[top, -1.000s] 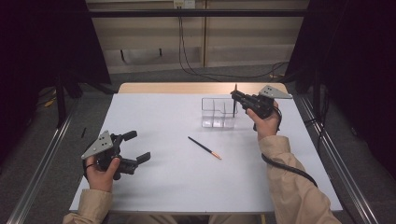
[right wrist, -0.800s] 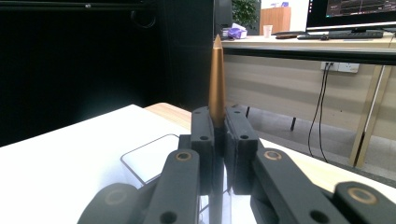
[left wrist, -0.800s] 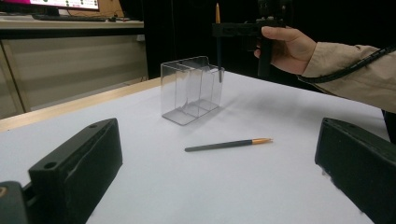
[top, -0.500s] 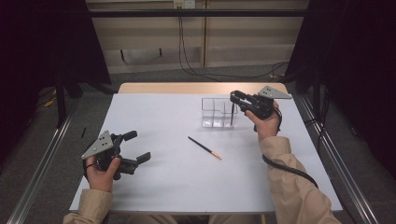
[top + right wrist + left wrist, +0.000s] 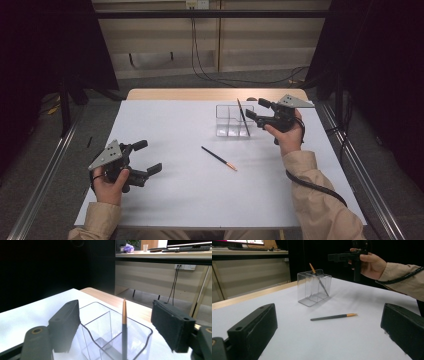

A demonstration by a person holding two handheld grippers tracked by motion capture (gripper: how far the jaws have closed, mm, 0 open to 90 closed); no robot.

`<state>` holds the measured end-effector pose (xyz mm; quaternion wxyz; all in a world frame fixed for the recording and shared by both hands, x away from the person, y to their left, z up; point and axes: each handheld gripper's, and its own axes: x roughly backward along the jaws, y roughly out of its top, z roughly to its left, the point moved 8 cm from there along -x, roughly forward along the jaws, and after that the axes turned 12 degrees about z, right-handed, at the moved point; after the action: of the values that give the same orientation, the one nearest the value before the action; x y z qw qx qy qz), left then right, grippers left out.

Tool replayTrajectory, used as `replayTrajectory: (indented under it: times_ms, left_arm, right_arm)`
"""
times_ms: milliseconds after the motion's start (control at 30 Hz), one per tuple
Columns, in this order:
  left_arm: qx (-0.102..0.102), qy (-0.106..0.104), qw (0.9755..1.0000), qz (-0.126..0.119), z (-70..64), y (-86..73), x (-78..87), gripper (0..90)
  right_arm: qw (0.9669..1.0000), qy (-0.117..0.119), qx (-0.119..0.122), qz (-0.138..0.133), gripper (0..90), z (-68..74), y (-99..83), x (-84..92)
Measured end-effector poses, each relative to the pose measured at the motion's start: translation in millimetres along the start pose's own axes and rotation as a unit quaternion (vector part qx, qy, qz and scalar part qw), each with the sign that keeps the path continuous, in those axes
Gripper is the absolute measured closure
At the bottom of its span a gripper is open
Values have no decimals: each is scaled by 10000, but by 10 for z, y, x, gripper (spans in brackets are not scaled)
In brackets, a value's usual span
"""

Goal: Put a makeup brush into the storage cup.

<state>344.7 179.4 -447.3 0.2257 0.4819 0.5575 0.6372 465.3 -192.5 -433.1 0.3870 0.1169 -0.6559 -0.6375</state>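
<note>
Since a second ago, when my right gripper [image 5: 256, 111] had its jaws pinched on a dark pen [image 5: 242, 116] above the clear organiser [image 5: 227, 121], those jaws have just been opening, and the pen now stands on its own in the organiser, free of my pads. Seen along my right gripper's jaws, the pen [image 5: 124, 327] rises between the two black jaws with a gap on either side, its orange end uppermost and its lower end down inside the end compartment of the organiser [image 5: 140, 327] nearest my right hand. From the high view it leans, its top tilted toward the far side of the table. My right gripper hovers just beside the organiser's right end, at the height of the pen's top, and neither hand has shifted its place over that second. My left gripper [image 5: 145, 158] rests low at the near left of the white table [image 5: 165, 120], well apart from the organiser, its jaws spread wide with nothing between them; its own view shows the two black jaws at either edge with bare tabletop in the gap. A second pen [image 5: 219, 158] lies flat on the table between my two hands, orange tip pointing toward the near right. Whether the standing pen touches the organiser's inner divider I cannot quite tell through the clear walls.
</note>
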Motion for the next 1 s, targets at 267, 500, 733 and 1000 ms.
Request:
replayTrajectory:
  times_ms: [267,500,733,1000]
  left_arm:
    - [14,-36,10000,-8,-4,3,-25,6]
    - [-29,-43,10000,11,-5,15,-56,6]
    - [-55,-68,10000,-8,-3,31,-70,6]
    - [-54,-57,10000,-13,6,32,-47,5]
  right_arm:
    - [10000,0,73,52,151,40,-56,102]
    - [10000,30,60,48,107,100,-92,199]
    - [10000,-41,-33,68,71,83,-183,303]
    - [9999,20,-133,88,42,105,-277,404]
